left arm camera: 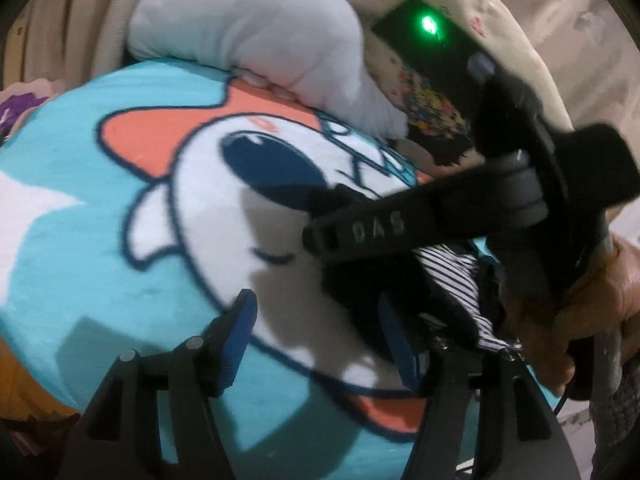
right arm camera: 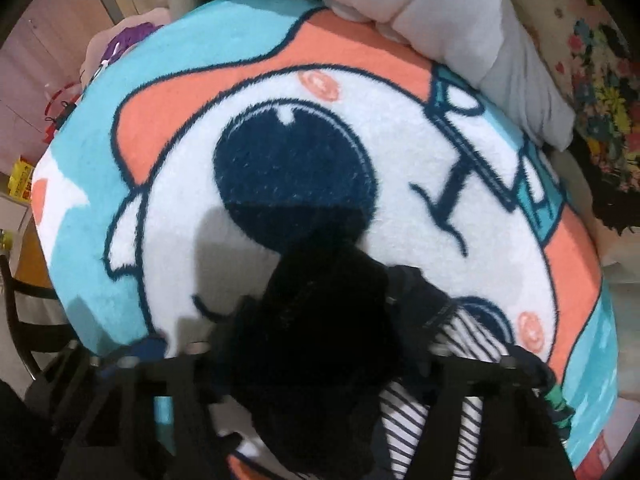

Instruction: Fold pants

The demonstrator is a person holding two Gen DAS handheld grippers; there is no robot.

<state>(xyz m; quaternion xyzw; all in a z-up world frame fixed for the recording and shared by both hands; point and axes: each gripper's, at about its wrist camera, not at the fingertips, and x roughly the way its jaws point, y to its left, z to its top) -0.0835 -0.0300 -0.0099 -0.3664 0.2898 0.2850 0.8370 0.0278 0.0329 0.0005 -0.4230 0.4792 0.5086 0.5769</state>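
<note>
- My left gripper (left arm camera: 316,344) jaws spread, blue pads (left arm camera: 240,336) apart over the fleecy teal, white and coral cartoon blanket (left arm camera: 120,240), nothing between them
- Dark pants with a navy-and-white striped lining (right arm camera: 320,340) bunched on the blanket, just right of my left jaws
- My right gripper (right arm camera: 316,356) straight above that bunch; fabric hides its tips, can't tell if it's pinching
- White pillow (left arm camera: 248,36) at the blanket's far edge

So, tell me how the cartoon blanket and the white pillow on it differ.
The cartoon blanket is printed in teal, orange and navy; the white pillow is plain. The blanket lies spread flat as the work surface, while the pillow sits bunched and puffy at its far edge. Both are soft fabric.
</note>
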